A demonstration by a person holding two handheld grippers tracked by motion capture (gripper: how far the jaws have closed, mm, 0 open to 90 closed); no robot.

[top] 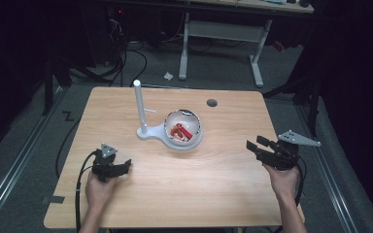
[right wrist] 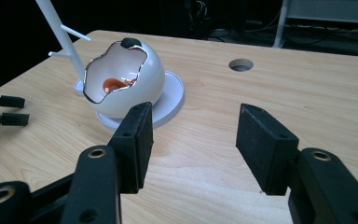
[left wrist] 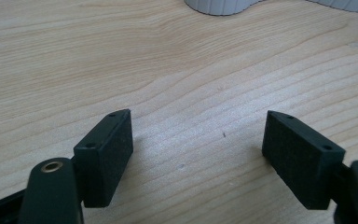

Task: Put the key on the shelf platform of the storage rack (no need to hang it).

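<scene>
A white egg-shaped bowl (top: 183, 128) with a jagged opening sits on a white round base near the table's middle, and red pieces (top: 182, 131) lie inside it. The bowl (right wrist: 123, 81) also appears in the right gripper view, with something orange-red inside. A white post (top: 139, 107) with small pegs rises from the base's left end. My left gripper (top: 124, 165) rests low at the front left, open, with bare wood between its pads (left wrist: 112, 154). My right gripper (top: 253, 144) hovers at the right side, pointing toward the bowl, open and holding nothing (right wrist: 193, 140).
The wooden table (top: 175, 194) has a round cable hole (top: 211, 103) at the back right. Beyond it stand a white-legged desk (top: 223, 34) and cables on the dark floor. A person's hands and forearms come in from the front edge.
</scene>
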